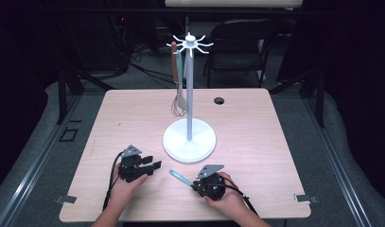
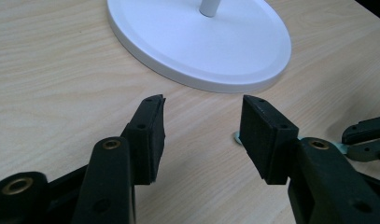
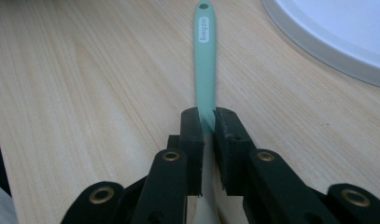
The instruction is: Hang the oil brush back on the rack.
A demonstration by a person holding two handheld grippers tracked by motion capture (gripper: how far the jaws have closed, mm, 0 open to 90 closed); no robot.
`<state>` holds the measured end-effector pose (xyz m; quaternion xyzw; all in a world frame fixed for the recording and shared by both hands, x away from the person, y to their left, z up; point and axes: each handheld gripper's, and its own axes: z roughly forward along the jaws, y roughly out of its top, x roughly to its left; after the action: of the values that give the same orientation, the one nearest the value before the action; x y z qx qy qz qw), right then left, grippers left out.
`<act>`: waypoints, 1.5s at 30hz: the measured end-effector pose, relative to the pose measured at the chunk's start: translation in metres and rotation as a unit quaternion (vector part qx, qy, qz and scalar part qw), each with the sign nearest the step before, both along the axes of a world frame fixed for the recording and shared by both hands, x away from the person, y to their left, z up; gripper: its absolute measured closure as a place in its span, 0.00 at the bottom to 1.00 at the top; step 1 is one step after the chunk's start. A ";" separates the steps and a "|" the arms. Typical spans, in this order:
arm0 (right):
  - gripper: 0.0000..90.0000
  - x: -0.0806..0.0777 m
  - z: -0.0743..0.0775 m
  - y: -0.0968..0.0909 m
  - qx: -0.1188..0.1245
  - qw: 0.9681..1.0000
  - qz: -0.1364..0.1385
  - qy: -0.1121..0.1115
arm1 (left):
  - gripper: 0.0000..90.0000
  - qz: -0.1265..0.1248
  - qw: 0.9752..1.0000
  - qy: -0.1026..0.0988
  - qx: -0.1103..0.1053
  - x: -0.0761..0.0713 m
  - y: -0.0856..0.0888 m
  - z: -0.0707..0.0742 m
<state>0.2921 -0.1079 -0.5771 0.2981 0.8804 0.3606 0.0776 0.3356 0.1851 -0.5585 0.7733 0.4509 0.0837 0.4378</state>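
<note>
Mint-green spatula [image 3: 205, 70] sits clamped in your right gripper [image 3: 207, 122] near the table's [image 1: 275, 142] front edge; your left gripper [image 2: 201, 121] gapes empty.

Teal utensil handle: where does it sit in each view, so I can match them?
High view: teal utensil handle, low centre, sticking out left of the right tool.
Left gripper view: a sliver at right, behind the jaw.
Right gripper view: centre, clamped between the jaws.
Shared landmark: white stand base.

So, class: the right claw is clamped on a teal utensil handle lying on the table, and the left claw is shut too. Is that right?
Not quite. The left claw is open, its jaws apart over bare table, as the left gripper view shows. The right claw does clamp the teal utensil handle.
</note>
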 end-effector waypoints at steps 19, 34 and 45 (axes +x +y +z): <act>0.92 -0.001 0.008 -0.007 0.034 0.999 -0.010 -0.012 | 0.47 -0.026 1.000 -0.005 -0.017 -0.003 -0.010 -0.002; 0.92 -0.002 0.019 -0.011 0.076 0.996 -0.019 -0.036 | 0.44 -0.097 0.994 0.012 -0.044 -0.010 -0.036 -0.004; 0.92 -0.004 0.021 -0.010 0.088 0.995 -0.011 -0.037 | 0.43 -0.126 0.989 0.013 -0.073 -0.014 -0.046 0.000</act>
<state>0.2879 -0.1174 -0.5566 0.3000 0.8386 0.4462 0.0877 0.3215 0.1393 -0.5583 0.7909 0.3603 -0.0159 0.4944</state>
